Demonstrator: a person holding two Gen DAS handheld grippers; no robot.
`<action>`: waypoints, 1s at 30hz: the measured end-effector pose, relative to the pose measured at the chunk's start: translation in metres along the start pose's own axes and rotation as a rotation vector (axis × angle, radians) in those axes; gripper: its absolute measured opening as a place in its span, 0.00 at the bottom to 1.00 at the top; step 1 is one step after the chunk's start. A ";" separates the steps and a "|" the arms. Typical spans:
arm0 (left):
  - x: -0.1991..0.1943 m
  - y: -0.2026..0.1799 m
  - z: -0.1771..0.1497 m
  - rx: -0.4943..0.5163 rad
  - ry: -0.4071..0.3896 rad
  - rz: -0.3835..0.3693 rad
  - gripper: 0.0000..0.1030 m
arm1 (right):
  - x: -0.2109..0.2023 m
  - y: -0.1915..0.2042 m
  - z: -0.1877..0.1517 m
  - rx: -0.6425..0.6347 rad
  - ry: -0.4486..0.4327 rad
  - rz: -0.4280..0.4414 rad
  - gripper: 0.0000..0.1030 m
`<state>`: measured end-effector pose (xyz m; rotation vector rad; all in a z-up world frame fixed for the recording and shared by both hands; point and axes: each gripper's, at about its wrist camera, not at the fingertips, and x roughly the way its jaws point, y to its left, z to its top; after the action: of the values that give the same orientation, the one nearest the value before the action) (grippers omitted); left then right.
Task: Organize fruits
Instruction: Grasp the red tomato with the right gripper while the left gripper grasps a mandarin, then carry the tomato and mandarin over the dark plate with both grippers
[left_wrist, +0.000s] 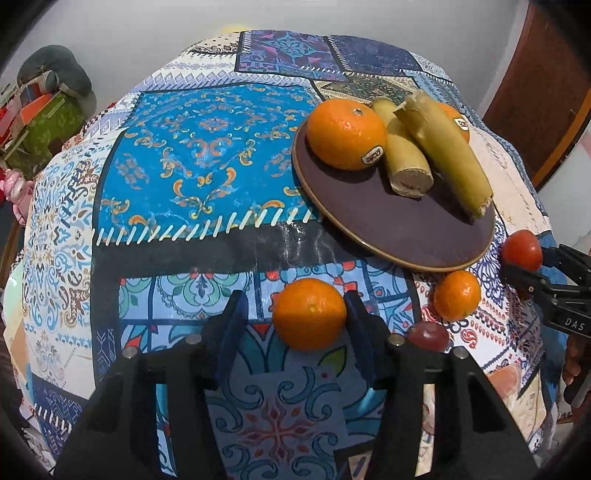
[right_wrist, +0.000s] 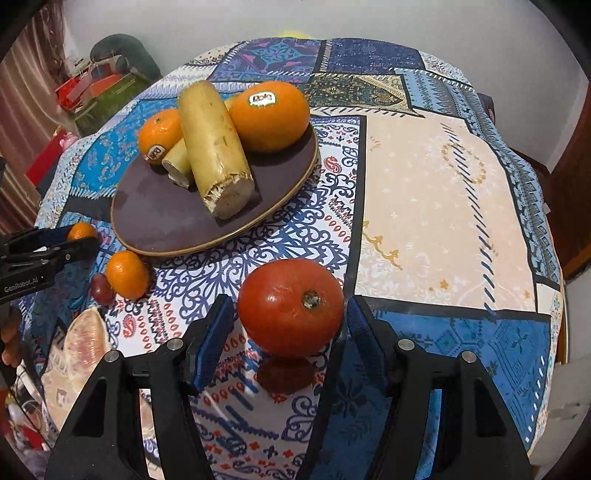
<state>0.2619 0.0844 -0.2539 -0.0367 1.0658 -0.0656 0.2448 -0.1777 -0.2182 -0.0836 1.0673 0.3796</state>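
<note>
Black plastic arms with blue ribbed pads fill the near edge of both wrist views. Between the pads of the left gripper (left_wrist: 293, 314) sits a small, dimpled mandarin (left_wrist: 309, 314) on the glossy patchwork cloth (left_wrist: 207, 155) that covers the bench; the right pad touches its side, while a clear gap shows at the left pad, so the jaws stand spread around it rather than pinching it. The right gripper (right_wrist: 291, 317) likewise brackets a smooth, shiny red tomato (right_wrist: 290, 305) with a dry stem scar. Its right pad seems to meet the skin and its left pad stands just clear, though I cannot tell for sure whether it presses.

Near the middle of the bench lies a round, flat, dark brown plate (right_wrist: 159, 218) with a thin pale rim. On it rest two large oranges with stickers, one (right_wrist: 270, 115) toward the far side and one (right_wrist: 159, 133) partly hidden behind two yellowish cut stalk pieces: a thick, fibrous-ended one (right_wrist: 214, 151) leaning over a shorter one (right_wrist: 179, 166).

Just off the plate's near rim, on the cloth, sits another small mandarin (right_wrist: 127, 274), touching a dull reddish grape (right_wrist: 101, 289). A pale pink pomelo segment (right_wrist: 86, 339) lies at the bench's near left edge, partly cut off. Cluttered boxes beyond the bench's far left corner are too blurred to identify.
</note>
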 end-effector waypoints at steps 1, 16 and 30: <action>0.000 0.000 0.000 0.001 -0.002 0.003 0.51 | 0.001 0.000 0.001 -0.003 -0.001 -0.002 0.58; -0.002 0.009 0.002 -0.037 -0.013 0.018 0.37 | -0.006 0.006 0.007 -0.028 -0.047 0.015 0.45; -0.034 0.005 0.022 -0.054 -0.090 -0.040 0.37 | -0.028 0.048 0.033 -0.117 -0.141 0.071 0.45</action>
<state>0.2650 0.0914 -0.2134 -0.1087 0.9770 -0.0706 0.2444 -0.1317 -0.1725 -0.1215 0.9098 0.5049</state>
